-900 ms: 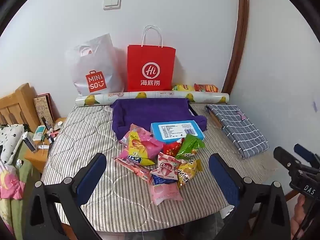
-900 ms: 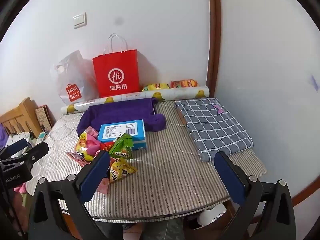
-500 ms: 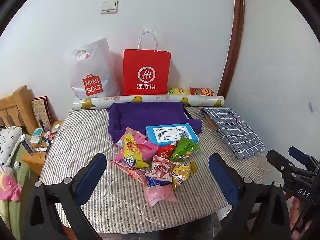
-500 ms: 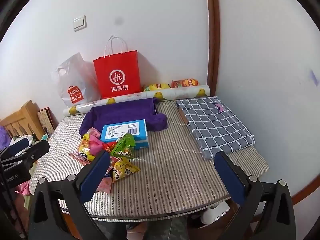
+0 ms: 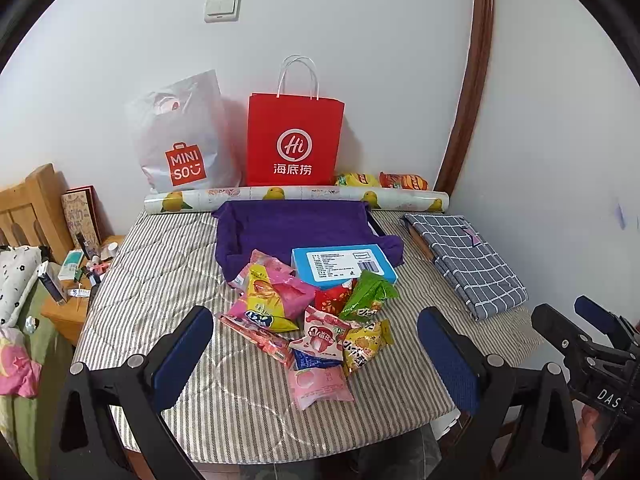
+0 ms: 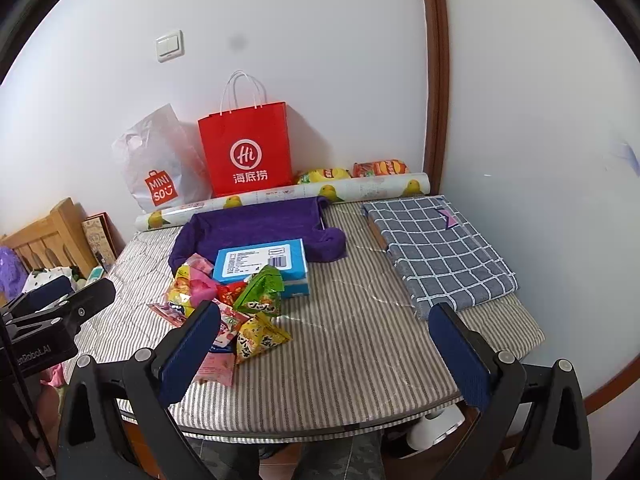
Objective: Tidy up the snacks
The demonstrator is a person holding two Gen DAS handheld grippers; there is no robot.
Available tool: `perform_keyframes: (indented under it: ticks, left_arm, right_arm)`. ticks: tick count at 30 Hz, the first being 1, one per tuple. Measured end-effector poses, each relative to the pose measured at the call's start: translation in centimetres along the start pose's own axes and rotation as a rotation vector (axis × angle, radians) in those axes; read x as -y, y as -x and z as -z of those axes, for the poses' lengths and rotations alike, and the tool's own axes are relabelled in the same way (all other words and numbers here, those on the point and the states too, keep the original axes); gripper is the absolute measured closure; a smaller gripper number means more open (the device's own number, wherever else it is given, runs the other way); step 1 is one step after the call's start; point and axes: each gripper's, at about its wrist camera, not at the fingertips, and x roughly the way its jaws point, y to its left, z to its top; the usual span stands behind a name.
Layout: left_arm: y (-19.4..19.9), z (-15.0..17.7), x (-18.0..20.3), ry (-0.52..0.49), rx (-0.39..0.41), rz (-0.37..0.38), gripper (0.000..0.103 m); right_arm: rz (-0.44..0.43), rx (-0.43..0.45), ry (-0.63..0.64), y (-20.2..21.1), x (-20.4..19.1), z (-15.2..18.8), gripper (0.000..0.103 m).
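A pile of snack packets [image 5: 316, 320] lies mid-table on the striped cover [image 5: 160, 272]: pink, yellow, green [image 5: 370, 298] and red packets. Behind the pile, a blue box [image 5: 342, 266] rests on a purple cloth [image 5: 288, 224]. A red paper bag [image 5: 294, 140] and a white plastic bag [image 5: 182, 140] stand against the wall. My left gripper [image 5: 314, 314] hovers open in front of the pile, holding nothing. My right gripper [image 6: 324, 308] hangs open over bare cover to the right of the snack pile [image 6: 240, 312], also holding nothing.
A pear-print roll [image 5: 296, 196] lies along the back, with two chip bags [image 5: 380, 180] behind it. Folded grey checked cloth [image 6: 436, 248] takes up the right side. A cluttered wooden nightstand [image 5: 76, 280] stands to the left. The table's front edge [image 6: 320, 428] is close.
Both views drift only slightly. Nothing on the table has moved, and both grippers stay open.
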Motion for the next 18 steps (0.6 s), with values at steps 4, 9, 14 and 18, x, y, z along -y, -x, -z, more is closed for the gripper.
perform_keyframes:
  ticks: [4,9,14,18]
  left_arm:
    - [0.02,0.00,-0.01,0.005,0.001,0.001,0.000]
    - [0.00,-0.12,-0.10,0.004,-0.001,0.007,0.000]
    - [0.00,0.00,-0.14,0.007,-0.002,0.008,0.000]
    - [0.00,0.09,-0.17,0.006,-0.002,0.007,0.000]
  right_arm:
    - [-0.001,0.002,0.001,0.05,0.00,-0.01,0.001]
    - [-0.005,0.008,0.003,0.27,-0.10,0.09,0.001]
    - [-0.006,0.010,0.003,0.42,-0.24,0.15,0.001]
    - [-0.006,0.012,0.005,0.46,-0.27,0.13,0.001]
